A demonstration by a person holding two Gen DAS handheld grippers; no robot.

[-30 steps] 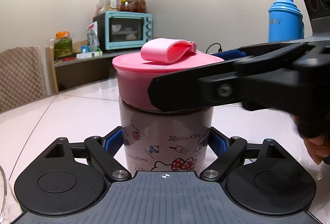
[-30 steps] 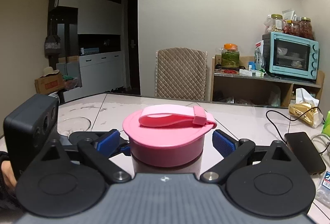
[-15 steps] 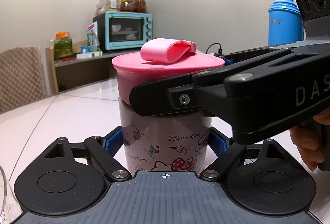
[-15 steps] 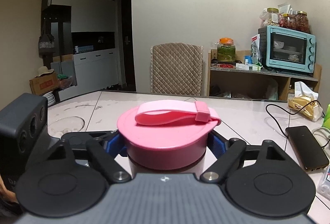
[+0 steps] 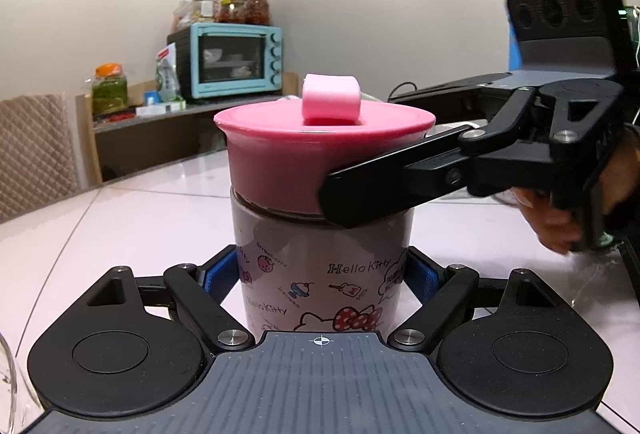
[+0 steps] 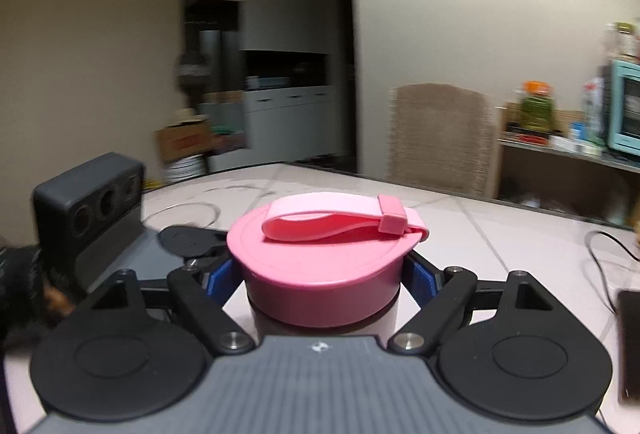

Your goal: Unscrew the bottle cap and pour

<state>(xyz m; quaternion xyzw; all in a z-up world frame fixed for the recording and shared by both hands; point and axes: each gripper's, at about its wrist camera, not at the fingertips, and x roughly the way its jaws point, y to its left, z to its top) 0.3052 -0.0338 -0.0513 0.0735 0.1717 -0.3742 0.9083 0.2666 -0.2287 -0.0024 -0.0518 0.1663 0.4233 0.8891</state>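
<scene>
Left claw (image 5: 322, 274) clamped on body of the Hello Kitty bottle (image 5: 320, 274), blue pads tight on both sides; bottle upright on the pale tabletop (image 5: 120, 218), dead centre of left wrist view. Right claw (image 6: 322, 276) comes in from 3 o'clock in that view and is closed on the pink cap (image 6: 320, 270), pads pressing its sides; cap sits on the bottle neck, carry strap (image 6: 340, 222) lying across the top. Right wrist view is motion-blurred. Right claw's black finger crosses in front of the cap/neck seam in left view, so can't tell whether cap is loosened. A hand (image 5: 560, 218) grips the right handle at 3 o'clock. Round about: teal toaster oven (image 5: 236, 60) w/ jars on top at 11 o'clock on a shelf, green jar w/ orange lid (image 5: 109, 88) at 10, quilted chair back (image 5: 36, 150) at 9, blue flask (image 5: 516, 46) mostly hidden behind right claw's camera block. In right view: dark phone (image 6: 630, 346) at 3–4 o'clock on tabletop, black cable (image 6: 608, 254) near it, glass rim (image 6: 188, 212) at 10 o'clock behind left claw's body, cupboards farther back at 12.
</scene>
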